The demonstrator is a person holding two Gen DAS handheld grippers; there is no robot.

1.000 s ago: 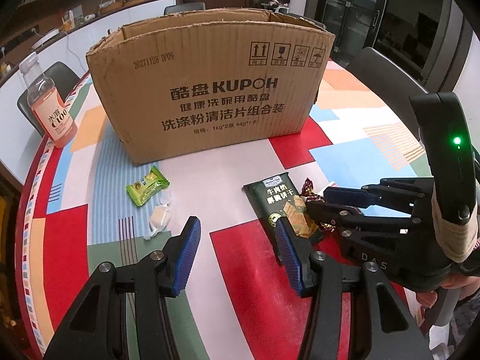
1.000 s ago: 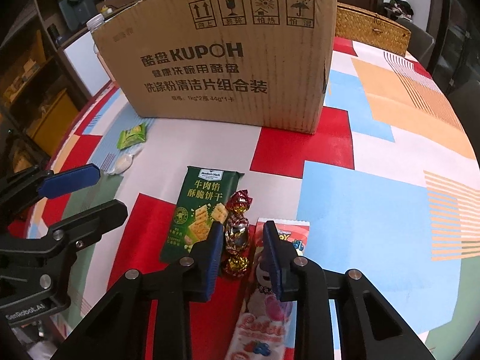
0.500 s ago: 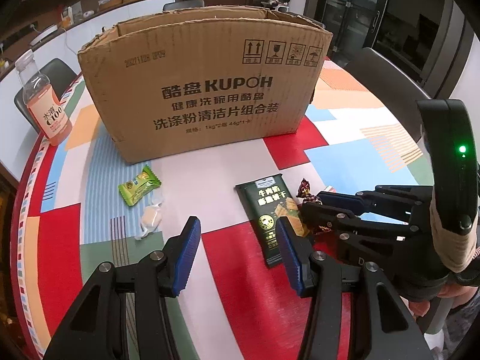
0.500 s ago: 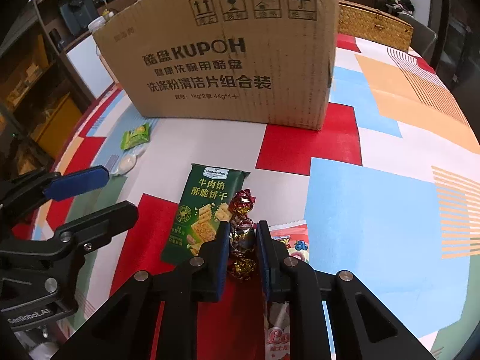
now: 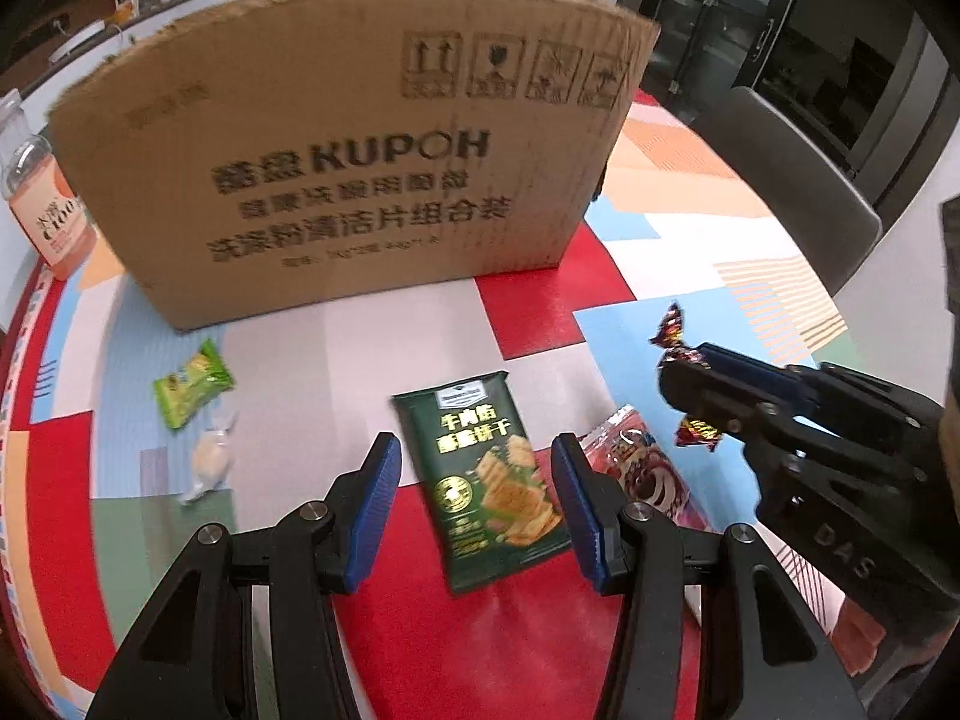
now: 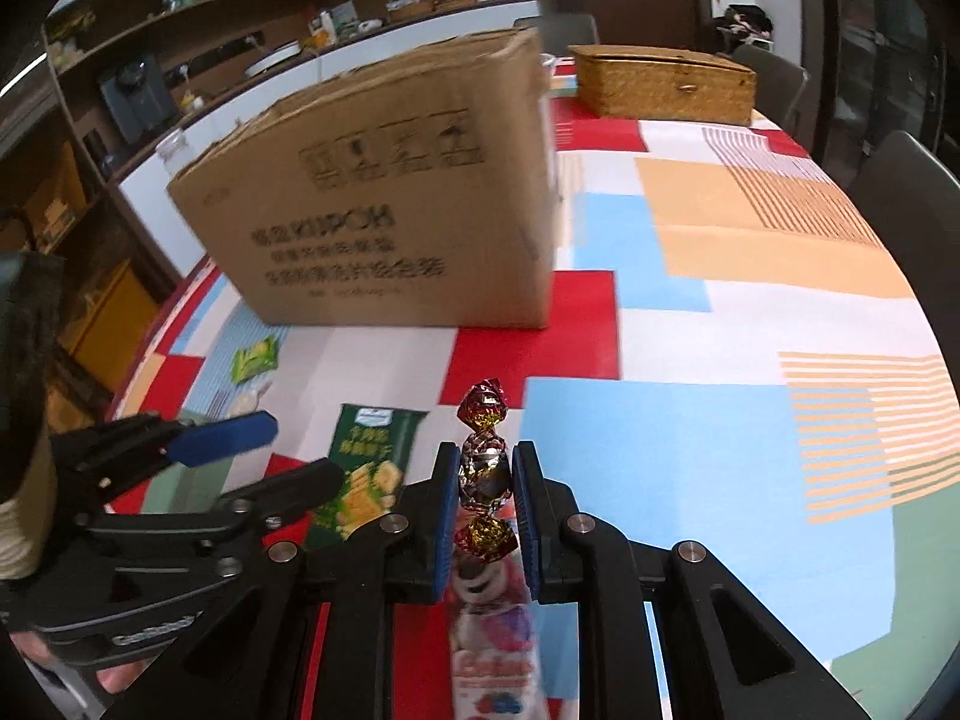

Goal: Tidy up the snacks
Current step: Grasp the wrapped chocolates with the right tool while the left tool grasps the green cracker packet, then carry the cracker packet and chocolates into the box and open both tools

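While our right claw (image 6: 485,483) grips the foil-wrapped red-and-gold twist candy (image 6: 483,474) above the table (image 6: 690,420), our left claw (image 5: 474,507) gapes empty. We see the dark green biscuit packet (image 5: 480,474) lying at six o'clock from the brown cardboard box (image 5: 360,180).

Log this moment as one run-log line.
right gripper: shut on foil candy, lifted | left gripper: open over green biscuit pack | cardboard box: behind

Matt corrugated cardboard box (image 5: 336,180), shiny foil candy (image 6: 483,474), glossy plastic cracker pkt (image 5: 489,480), woven basket (image 6: 663,84)
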